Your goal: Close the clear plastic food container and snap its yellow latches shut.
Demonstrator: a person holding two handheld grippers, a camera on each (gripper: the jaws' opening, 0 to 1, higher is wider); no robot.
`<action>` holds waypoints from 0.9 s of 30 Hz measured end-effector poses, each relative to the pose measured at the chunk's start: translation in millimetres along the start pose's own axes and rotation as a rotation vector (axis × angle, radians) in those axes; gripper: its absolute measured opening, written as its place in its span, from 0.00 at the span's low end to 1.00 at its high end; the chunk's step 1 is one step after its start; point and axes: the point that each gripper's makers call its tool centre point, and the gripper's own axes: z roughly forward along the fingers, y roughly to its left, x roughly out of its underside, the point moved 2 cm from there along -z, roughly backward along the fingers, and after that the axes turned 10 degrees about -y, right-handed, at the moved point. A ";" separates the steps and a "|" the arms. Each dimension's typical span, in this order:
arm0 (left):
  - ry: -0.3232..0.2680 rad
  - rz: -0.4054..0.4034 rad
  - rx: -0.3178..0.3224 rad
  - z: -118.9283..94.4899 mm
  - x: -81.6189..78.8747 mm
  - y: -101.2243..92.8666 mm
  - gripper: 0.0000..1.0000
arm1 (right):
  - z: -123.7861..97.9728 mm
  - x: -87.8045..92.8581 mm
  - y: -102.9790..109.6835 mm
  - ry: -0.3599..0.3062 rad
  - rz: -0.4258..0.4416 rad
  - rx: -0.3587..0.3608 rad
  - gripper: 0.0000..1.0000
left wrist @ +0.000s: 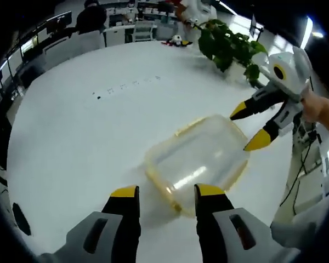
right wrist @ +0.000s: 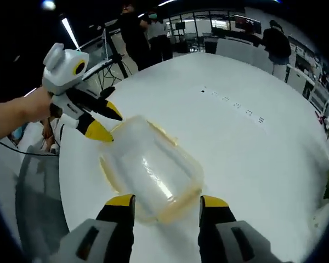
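Observation:
A clear plastic food container (left wrist: 200, 161) with yellow latches along its rim lies on the white round table (left wrist: 88, 126), its lid on. My left gripper (left wrist: 165, 193) is open at the container's near end, its yellow-tipped jaws just short of it. My right gripper (left wrist: 248, 127) comes in from the right, open, its tips at the container's far end. In the right gripper view the same container (right wrist: 151, 170) lies ahead of my open right gripper (right wrist: 167, 201), and the left gripper (right wrist: 104, 123) is open at the container's far left corner, held by a hand.
A green potted plant (left wrist: 227, 46) stands at the table's far right edge. Small dark marks (left wrist: 126, 86) run in a row across the table's middle. Desks, monitors and people stand beyond the table (right wrist: 247, 142). A stand with cables (left wrist: 301, 159) is off the table's right side.

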 end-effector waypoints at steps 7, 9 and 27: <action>-0.001 -0.042 0.017 4.7 -0.6 -2.0 0.38 | 1.2 -5.3 -3.6 -0.069 0.184 0.009 0.44; -0.005 -0.051 0.020 6.1 -0.4 -3.0 0.38 | 2.6 -2.0 -7.9 -0.054 0.180 0.024 0.44; -0.030 -0.210 0.055 12.6 5.4 -5.6 0.35 | 14.8 2.1 -1.2 -0.072 0.348 -0.009 0.44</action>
